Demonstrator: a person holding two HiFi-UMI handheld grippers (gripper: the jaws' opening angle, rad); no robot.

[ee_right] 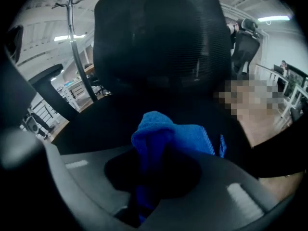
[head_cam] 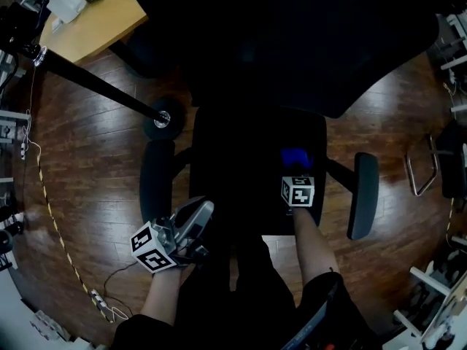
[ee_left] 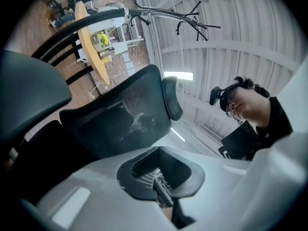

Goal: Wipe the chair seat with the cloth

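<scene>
Pinching the blue cloth, the right gripper rests it on the chair seat, which is nearly lost in shadow. The left gripper, its 2 jaws together and empty, hangs front-left.

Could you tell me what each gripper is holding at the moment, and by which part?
The right gripper pinches the blue cloth by a bunched fold, on the chair seat. The left gripper holds nothing.
</scene>
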